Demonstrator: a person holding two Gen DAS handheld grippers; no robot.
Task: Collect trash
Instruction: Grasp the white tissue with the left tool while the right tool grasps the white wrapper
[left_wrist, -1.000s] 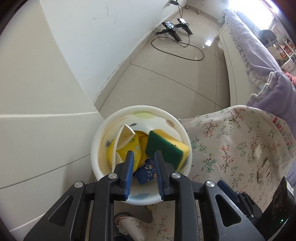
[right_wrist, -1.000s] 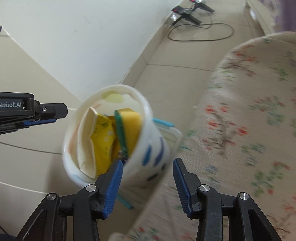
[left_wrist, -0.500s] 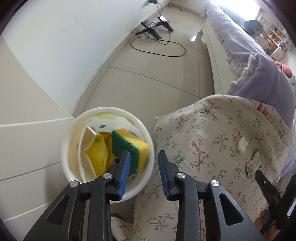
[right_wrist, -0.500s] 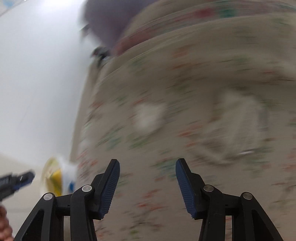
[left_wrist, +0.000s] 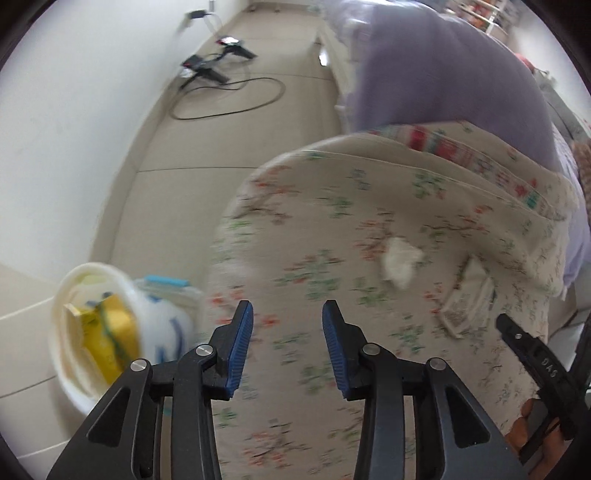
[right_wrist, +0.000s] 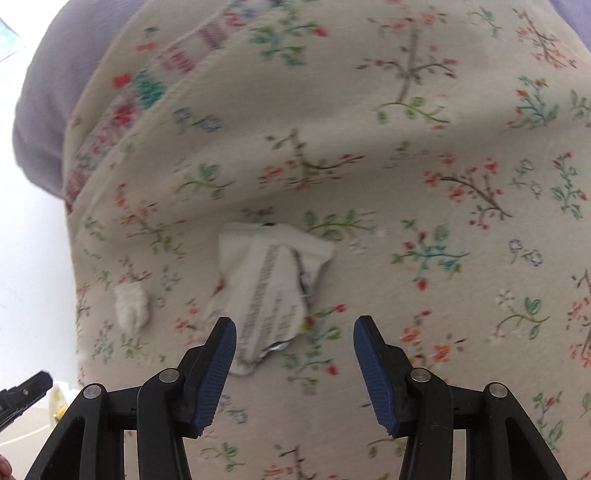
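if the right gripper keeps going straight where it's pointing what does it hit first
Most likely the crumpled white printed wrapper lying on the floral cream fabric cover, though it sits nearer the left finger. The right gripper is open with nothing between its fingers; depth is unclear.

Floral cloth cover (right_wrist: 424, 155) is looking matt and woven, the crumpled wrapper (right_wrist: 269, 284) is looking like thin printed paper, and the white bin (left_wrist: 92, 332) is showing smooth glossy plastic.

A floral cloth (right_wrist: 406, 155) covers the carrying surface. On it lie a crumpled white wrapper (right_wrist: 269, 280) with printed text and, well to its left, a small white paper wad (right_wrist: 131, 306), apart from it.
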